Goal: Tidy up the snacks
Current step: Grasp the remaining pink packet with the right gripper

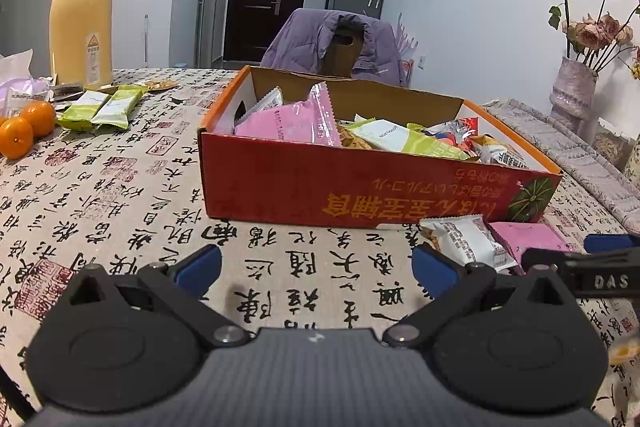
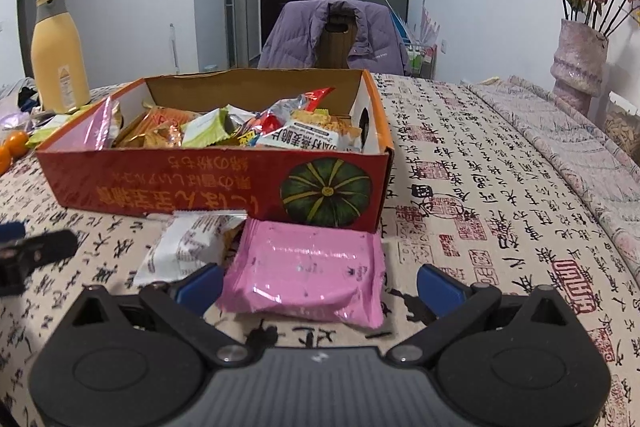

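Snack sorting well under way on a table [image 1: 120,195] draped in calligraphy-print cloth. Already heaped in the open red box [image 2: 208,183]: a jumble of pink, green, white and orange packets. Still outside, touching the box's near wall: a pink packet [image 2: 308,267] and, just beside it, a white packet [image 2: 188,247]. Right gripper [image 2: 320,281] spread wide and empty, low over the cloth, with the pink packet lying between its blue fingers [image 2: 202,283] but not yet pinched. Left gripper [image 1: 316,269] likewise wide open, holding nothing, over bare cloth in front of the box. Further off at the left, well apart from the box: two green packets [image 1: 102,107] and other small wrappers, near two oranges [image 1: 28,127] and a yellow bottle [image 1: 82,19], probably left to gather.
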`<action>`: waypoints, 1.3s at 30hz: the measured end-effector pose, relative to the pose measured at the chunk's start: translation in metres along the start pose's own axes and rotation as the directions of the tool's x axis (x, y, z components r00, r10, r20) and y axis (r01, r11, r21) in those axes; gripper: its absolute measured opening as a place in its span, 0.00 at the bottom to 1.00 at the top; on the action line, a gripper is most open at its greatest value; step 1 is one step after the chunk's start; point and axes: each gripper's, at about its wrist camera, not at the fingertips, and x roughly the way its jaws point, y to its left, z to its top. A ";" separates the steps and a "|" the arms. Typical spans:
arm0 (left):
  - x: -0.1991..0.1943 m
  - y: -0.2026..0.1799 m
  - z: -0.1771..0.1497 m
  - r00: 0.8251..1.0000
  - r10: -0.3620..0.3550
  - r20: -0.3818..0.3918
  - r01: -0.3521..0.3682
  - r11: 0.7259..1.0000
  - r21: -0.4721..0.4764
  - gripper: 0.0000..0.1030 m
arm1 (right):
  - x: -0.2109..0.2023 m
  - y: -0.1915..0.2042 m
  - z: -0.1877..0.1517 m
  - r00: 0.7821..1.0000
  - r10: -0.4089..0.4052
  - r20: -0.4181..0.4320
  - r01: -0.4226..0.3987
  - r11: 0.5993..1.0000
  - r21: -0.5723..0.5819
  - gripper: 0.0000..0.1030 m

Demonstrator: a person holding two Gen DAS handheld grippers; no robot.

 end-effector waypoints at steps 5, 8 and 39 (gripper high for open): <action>0.000 0.001 0.000 1.000 -0.004 0.000 0.004 1.000 -0.006 1.00 | 0.014 0.004 0.012 1.000 -0.005 -0.029 0.006 1.000 0.013 1.00; 0.001 0.001 0.000 1.000 -0.007 -0.002 0.007 1.000 -0.009 1.00 | 0.022 0.009 0.013 0.998 -0.016 -0.053 0.017 1.000 0.004 1.00; 0.005 -0.010 0.003 0.999 0.016 -0.039 -0.014 0.999 0.035 1.00 | -0.020 -0.034 -0.007 0.995 -0.040 0.089 0.033 0.996 0.079 0.64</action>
